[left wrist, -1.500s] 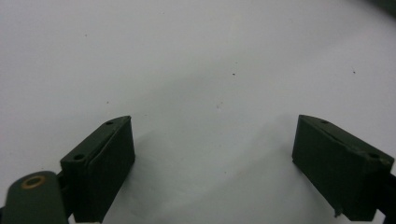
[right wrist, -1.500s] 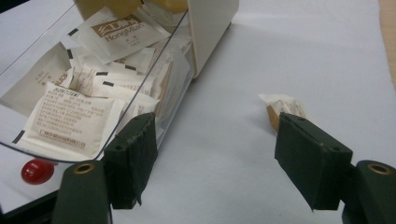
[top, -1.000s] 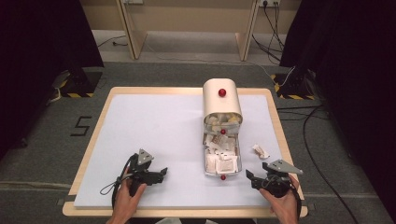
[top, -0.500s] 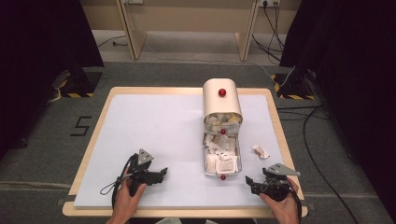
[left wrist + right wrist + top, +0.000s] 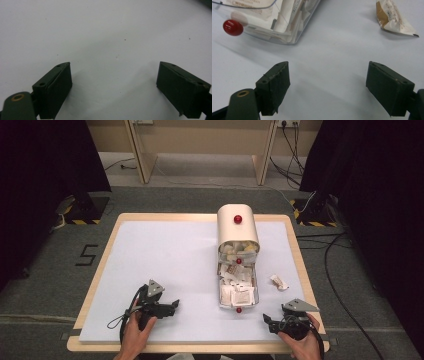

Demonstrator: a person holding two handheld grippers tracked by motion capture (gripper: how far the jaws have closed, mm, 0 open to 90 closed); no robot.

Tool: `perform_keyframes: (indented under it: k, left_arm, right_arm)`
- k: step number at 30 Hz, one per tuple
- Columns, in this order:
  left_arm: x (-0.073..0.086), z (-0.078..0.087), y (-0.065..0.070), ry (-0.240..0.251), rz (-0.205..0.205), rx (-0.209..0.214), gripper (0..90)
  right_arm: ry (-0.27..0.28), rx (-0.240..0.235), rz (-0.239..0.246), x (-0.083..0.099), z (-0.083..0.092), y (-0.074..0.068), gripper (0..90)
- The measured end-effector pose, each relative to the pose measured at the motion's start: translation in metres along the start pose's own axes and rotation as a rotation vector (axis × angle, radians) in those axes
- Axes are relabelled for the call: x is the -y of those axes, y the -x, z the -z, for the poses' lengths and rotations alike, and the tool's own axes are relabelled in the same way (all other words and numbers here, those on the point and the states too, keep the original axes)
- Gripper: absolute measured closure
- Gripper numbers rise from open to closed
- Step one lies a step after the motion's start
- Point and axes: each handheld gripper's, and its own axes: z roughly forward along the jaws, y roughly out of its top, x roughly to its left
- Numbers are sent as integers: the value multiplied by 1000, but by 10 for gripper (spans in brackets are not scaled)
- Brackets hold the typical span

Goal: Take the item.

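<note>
Right claw [image 5: 270, 321] spread wide, jaws just been opening, nothing between them, low over counter [image 5: 165, 250]. Sachet [image 5: 279, 282] lies loose ahead, just beside clear drawer [image 5: 238, 292] of sachets. Left claw [image 5: 171, 306] spread, empty, well apart at near left.

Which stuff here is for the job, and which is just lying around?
For the job:
- clear plastic drawer of paper sachets
- loose brown-and-white sachet
- cream metal box with red knob
- right gripper, open

Lying around:
- black floor cables
- wooden table legs
</note>
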Motion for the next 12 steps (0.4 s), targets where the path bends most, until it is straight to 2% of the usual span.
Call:
perform_keyframes:
  k: [4, 7, 12]
  left_arm:
    - [0, 0, 0, 0, 0, 0, 121]
    - [0, 0, 0, 0, 0, 0, 121]
    - [0, 0, 0, 0, 0, 0, 121]
  right_arm:
    - [-27, 4, 13, 1, -2, -1, 192]
    - [-31, 13, 29, 1, -2, -2, 193]
    - [-31, 19, 26, 1, -2, -2, 197]
